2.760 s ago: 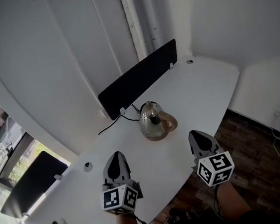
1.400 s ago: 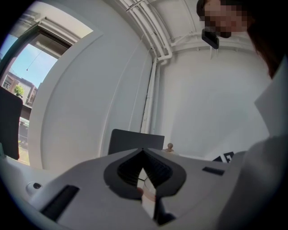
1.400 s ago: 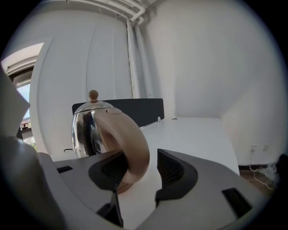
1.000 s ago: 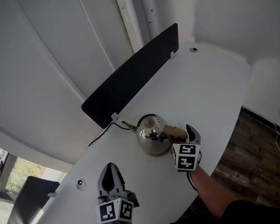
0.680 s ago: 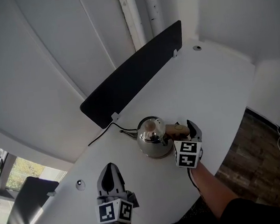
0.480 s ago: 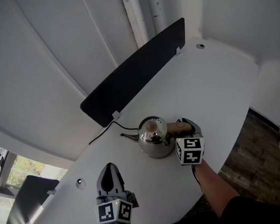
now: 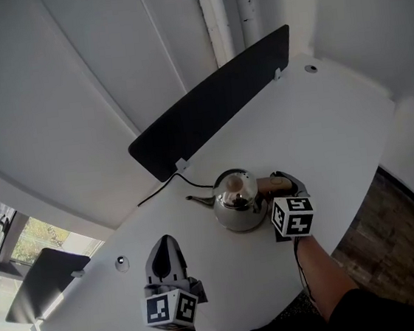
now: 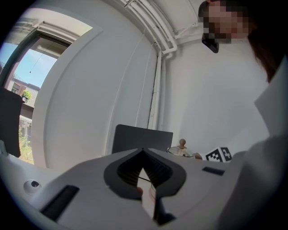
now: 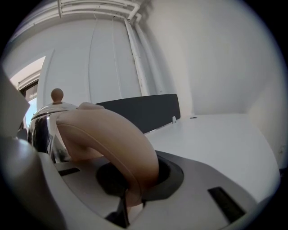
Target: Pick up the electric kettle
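A shiny steel electric kettle (image 7: 235, 204) with a tan handle (image 7: 272, 185) and a small knob on its lid stands on the white table (image 7: 328, 121). My right gripper (image 7: 282, 182) is at the kettle's right side. Its jaws are closing, and the handle (image 9: 108, 134) sits between them with the pads pressed on its lower end (image 9: 130, 177). The kettle's body (image 9: 42, 130) fills the left of the right gripper view. My left gripper (image 7: 165, 246) hovers over the table's near part, shut and empty (image 8: 143, 152). In the left gripper view the kettle (image 8: 182, 151) shows far ahead.
A black divider panel (image 7: 215, 108) stands behind the kettle, and a black cord (image 7: 161, 190) runs from it. A round grommet (image 7: 121, 263) lies left of my left gripper. The table's edge drops to a wooden floor (image 7: 393, 236) on the right. A second dark panel (image 7: 45, 279) is at lower left.
My right gripper travelled from the table's front to the kettle's handle and closed around it. The left gripper stayed where it was.
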{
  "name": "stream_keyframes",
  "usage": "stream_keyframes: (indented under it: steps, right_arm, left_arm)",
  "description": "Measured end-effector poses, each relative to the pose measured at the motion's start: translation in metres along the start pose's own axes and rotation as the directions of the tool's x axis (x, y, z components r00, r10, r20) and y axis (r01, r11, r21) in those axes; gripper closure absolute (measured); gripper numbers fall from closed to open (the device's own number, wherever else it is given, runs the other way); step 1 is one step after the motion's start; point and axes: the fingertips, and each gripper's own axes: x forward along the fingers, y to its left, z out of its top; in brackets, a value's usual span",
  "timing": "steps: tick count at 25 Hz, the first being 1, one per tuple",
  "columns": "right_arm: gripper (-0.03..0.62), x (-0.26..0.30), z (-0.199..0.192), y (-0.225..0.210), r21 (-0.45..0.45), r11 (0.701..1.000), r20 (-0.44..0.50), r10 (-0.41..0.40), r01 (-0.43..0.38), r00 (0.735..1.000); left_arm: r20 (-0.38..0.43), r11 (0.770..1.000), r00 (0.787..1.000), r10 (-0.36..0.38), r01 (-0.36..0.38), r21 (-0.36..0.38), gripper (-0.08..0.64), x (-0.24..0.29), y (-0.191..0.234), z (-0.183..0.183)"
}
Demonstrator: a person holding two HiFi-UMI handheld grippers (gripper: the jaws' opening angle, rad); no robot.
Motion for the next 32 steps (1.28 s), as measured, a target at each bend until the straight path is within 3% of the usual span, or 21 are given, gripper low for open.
stream_keyframes:
  steps: [14, 32]
  right_arm:
    - [0.549, -0.015, 0.028, 0.008, -0.042, 0.999, 0.031, -0.020, 0.022, 0.999]
    - [0.549, -0.106, 0.104, 0.023, 0.023, 1.000, 0.087, 0.013, -0.015, 0.996]
  left_arm:
    - [0.033, 0.999, 0.999, 0.033, -0.032, -0.024, 0.563, -0.025, 0.019, 0.016]
    - [0.070, 0.998, 0.996, -0.055, 0.057, -0.031, 0.563, -0.058, 0.009, 0.032]
